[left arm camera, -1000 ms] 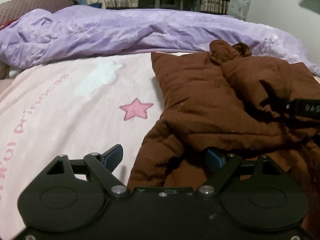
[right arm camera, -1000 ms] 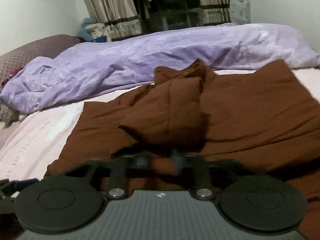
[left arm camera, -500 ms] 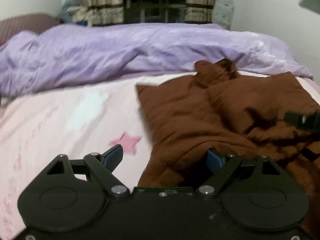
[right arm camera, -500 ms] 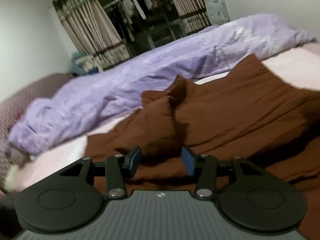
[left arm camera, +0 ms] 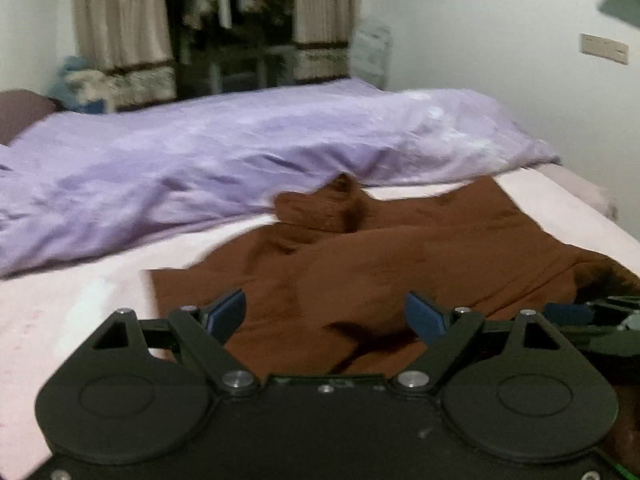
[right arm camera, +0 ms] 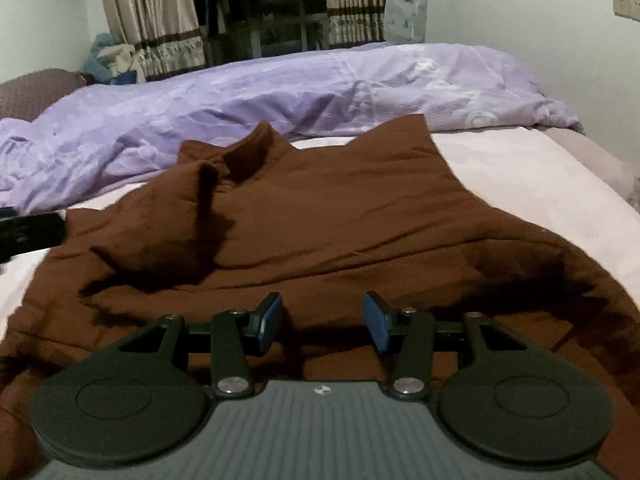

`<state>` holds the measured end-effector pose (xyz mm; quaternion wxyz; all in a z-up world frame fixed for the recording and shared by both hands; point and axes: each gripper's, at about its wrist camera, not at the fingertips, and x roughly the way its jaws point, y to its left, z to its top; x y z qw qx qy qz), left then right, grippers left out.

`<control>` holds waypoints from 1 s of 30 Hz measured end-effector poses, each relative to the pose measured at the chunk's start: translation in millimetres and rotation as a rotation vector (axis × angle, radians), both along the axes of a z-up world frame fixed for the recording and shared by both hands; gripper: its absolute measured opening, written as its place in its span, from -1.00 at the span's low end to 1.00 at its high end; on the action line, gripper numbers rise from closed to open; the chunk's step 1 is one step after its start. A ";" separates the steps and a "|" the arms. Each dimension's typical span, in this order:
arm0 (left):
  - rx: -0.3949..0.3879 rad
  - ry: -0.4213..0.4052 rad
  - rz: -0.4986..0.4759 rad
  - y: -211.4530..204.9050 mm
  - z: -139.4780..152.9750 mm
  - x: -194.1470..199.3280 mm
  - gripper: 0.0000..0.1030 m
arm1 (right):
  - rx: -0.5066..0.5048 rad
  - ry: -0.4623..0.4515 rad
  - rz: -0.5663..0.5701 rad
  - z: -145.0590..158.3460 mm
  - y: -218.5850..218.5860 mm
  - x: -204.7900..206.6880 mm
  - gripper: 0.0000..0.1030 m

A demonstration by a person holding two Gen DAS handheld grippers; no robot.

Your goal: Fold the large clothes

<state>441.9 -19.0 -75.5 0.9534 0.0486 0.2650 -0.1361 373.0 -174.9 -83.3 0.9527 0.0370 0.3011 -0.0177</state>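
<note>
a second earlier the right gripper [right arm camera: 322, 326] was clamped together low against the brown coat [right arm camera: 320, 216], its blue pads lost in blur; within that second its jaws had been opening, and they now stood partly apart with nothing between them, just above the near folds of the cloth. the left gripper [left arm camera: 325, 315] kept its jaws spread wide and empty throughout. its view had changed: the pink star printed on the pink sheet [left arm camera: 72, 296], plain a second before, was gone from sight, the brown coat filled more of the middle, and the curtains [left arm camera: 120, 20] and dark closet behind the bed showed higher and larger, the whole picture smeared by motion. the tip of the right gripper showed at the right edge of the left view, over the coat's near corner.

the brown coat lay on the pink sheet, on the near side of the purple duvet [right arm camera: 280, 92] bunched across the far side of the bed. its collar [right arm camera: 256, 152] pointed away toward the duvet, almost touching it, and its hem lay toward the grippers, so the long axis ran from the grippers to the duvet. one sleeve or front panel lay folded over the body left of the collar, raising a dark ridge.
</note>
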 end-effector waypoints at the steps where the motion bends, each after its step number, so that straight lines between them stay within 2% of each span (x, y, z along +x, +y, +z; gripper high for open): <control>1: -0.008 0.012 -0.031 -9.4 -2.6 9.0 0.71 | -0.008 0.009 -0.011 -0.7 -2.6 1.3 0.10; 2: -0.001 0.012 -0.050 -20.3 -5.1 19.0 0.71 | -0.014 0.017 -0.013 -1.1 -6.2 1.2 0.09; 3: 0.030 -0.007 -0.051 -33.0 -7.0 26.0 0.51 | -0.021 0.022 -0.011 -1.7 -9.5 1.2 0.10; 4: 0.063 -0.028 -0.055 -44.8 -8.1 31.3 -0.26 | -0.030 0.022 -0.013 -2.0 -12.0 0.7 0.10; 5: 0.083 -0.018 -0.066 -53.0 -10.9 37.5 -0.75 | -0.040 0.021 -0.021 -2.4 -14.5 0.0 0.09; 6: 0.083 0.033 -0.070 -58.0 -14.5 47.4 -0.96 | -0.046 0.019 -0.026 -2.9 -17.1 -1.1 0.10; 8: 0.045 0.069 -0.040 -56.6 -18.2 57.8 -1.00 | -0.043 0.019 -0.031 -3.3 -22.4 -1.9 0.10; 12: 0.046 -0.012 0.029 -32.4 -5.1 44.8 -1.00 | -0.025 0.014 -0.028 -4.4 -30.8 -3.9 0.10; 15: 0.054 0.004 0.032 -17.6 -2.8 48.4 -1.00 | -0.024 0.019 -0.030 -7.7 -31.2 -2.9 0.10; 17: 0.094 0.002 0.018 -21.3 -10.7 49.4 -0.79 | -0.031 0.020 -0.033 -9.5 -30.1 -2.4 0.10; 18: 0.104 0.008 -0.006 -27.2 -14.2 51.1 -0.33 | -0.034 0.021 -0.033 -10.7 -29.8 -2.2 0.10; 19: 0.107 0.007 -0.036 -32.9 -16.3 52.3 0.21 | -0.038 0.025 -0.032 -11.6 -30.5 -1.3 0.11; 20: 0.110 -0.003 -0.065 -38.6 -18.9 53.2 0.27 | -0.040 0.031 -0.033 -12.8 -31.1 -0.4 0.13; 21: 0.114 -0.007 -0.081 -41.7 -20.8 50.6 0.25 | -0.041 0.039 -0.038 -13.8 -32.7 1.4 0.26; 22: 0.128 0.001 -0.087 -45.2 -24.3 54.7 0.14 | -0.049 0.050 -0.048 -15.6 -34.3 4.2 0.45; 23: 0.147 0.019 -0.094 -49.0 -28.3 60.5 0.00 | -0.058 0.058 -0.055 -17.2 -35.7 5.9 0.52; 24: 0.155 0.035 -0.093 -50.2 -32.4 67.1 -0.55 | -0.070 0.066 -0.063 -19.3 -37.4 7.5 0.52; 25: 0.157 0.071 -0.084 -50.1 -36.7 76.2 -0.73 | -0.083 0.075 -0.069 -21.5 -39.1 9.5 0.49; 27: 0.147 0.102 -0.061 -47.6 -41.9 86.8 -0.80 | -0.101 0.092 -0.082 -24.9 -42.8 12.0 0.47; 30: 0.128 0.065 -0.061 -40.6 -35.0 79.1 -0.83 | -0.123 0.092 -0.088 -26.8 -46.0 13.0 0.46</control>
